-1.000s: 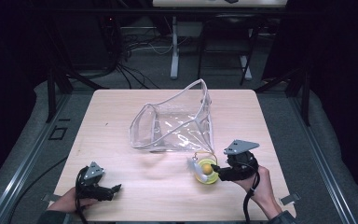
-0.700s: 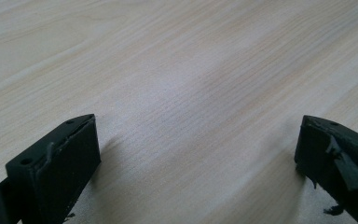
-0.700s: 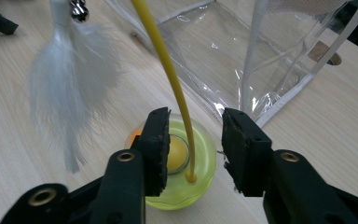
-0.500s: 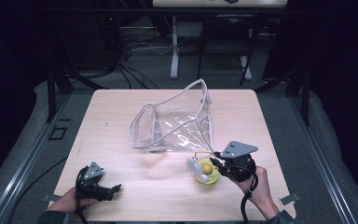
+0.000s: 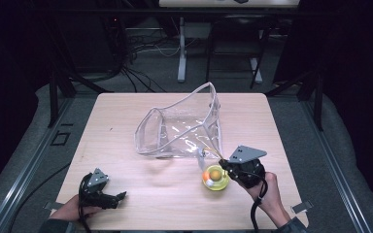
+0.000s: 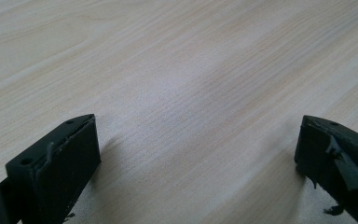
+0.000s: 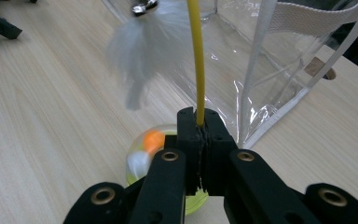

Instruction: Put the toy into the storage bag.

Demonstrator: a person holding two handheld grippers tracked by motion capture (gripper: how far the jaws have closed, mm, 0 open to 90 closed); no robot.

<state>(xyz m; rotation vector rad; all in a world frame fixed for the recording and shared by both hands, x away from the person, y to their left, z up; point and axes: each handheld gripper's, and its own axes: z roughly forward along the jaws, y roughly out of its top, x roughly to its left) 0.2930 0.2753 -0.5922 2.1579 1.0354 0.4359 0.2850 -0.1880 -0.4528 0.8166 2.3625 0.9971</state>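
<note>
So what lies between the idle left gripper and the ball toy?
Only bare wooden table in the high view, from the left gripper to the ball toy.

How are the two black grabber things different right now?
The left gripper has its jaws wide apart with nothing between them, just bare table. The right gripper has just pinched shut on the yellow stick of a feather toy. The left one lies far from the clear bag; the right one sits beside it. Both are hand-held.

Table [image 5: 126,121]: pale wood-grain top, smooth, matt. Bag [image 5: 184,128]: clear glossy plastic, creased, with woven cloth trim. Toy ball [image 5: 215,178]: translucent glossy plastic. Wand [image 7: 196,60]: smooth yellow plastic rod; white fluffy feather [image 7: 142,51]; shiny metal bell [image 7: 140,8]. Gripper jaws: matt black plastic, edges rough
</note>
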